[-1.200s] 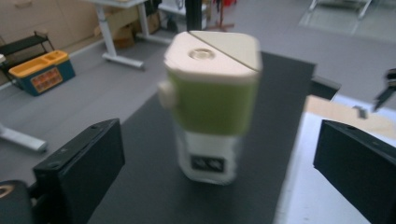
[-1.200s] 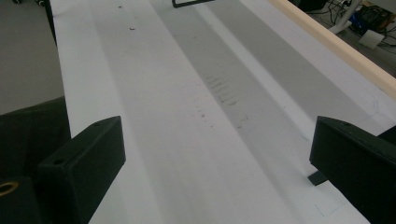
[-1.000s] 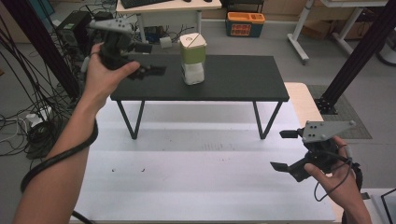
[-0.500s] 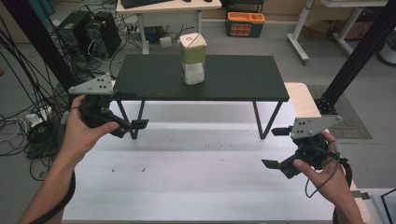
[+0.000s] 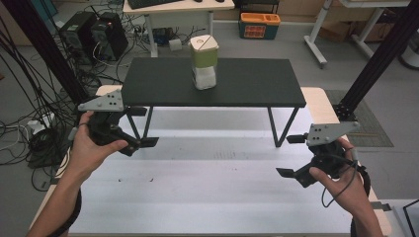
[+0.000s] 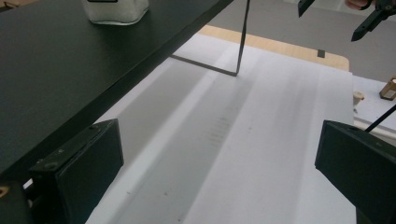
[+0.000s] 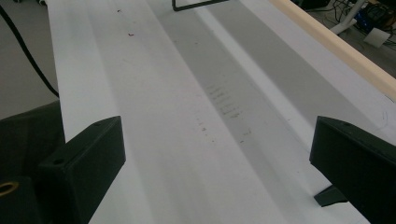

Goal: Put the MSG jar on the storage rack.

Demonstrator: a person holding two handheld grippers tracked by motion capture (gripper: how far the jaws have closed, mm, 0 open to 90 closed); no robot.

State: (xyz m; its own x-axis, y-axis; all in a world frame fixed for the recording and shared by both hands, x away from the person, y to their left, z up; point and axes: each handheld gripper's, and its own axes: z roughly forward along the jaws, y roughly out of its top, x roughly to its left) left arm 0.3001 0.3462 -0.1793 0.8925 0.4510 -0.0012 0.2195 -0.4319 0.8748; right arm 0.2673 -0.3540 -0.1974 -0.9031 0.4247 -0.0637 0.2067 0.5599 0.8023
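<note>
The container (image 5: 203,61) — green-bodied, white at lid and base — stands upright on the black raised shelf (image 5: 247,84), near that shelf's far edge and roughly at the middle of its length. In the left gripper view the container's white base (image 6: 115,10) shows at the top edge, resting on the shelf top. Change since one second ago: the left claw (image 5: 141,127), then raised beside the container at shelf height, has withdrawn to the shelf's near left corner, just in front of its left leg, and now hangs over the white surface (image 5: 212,197). Its jaws stand wide apart with nothing between them. The right claw (image 5: 291,155) has held its position in front of the shelf's right leg, low over the surface — jaws likewise spread and empty. Both claws are well apart from the container. Judgement: the container appears to have been set down and released, with the left hand retreating; the placement step looks complete, and the container seems stable, with no contact left to disturb it.
</note>
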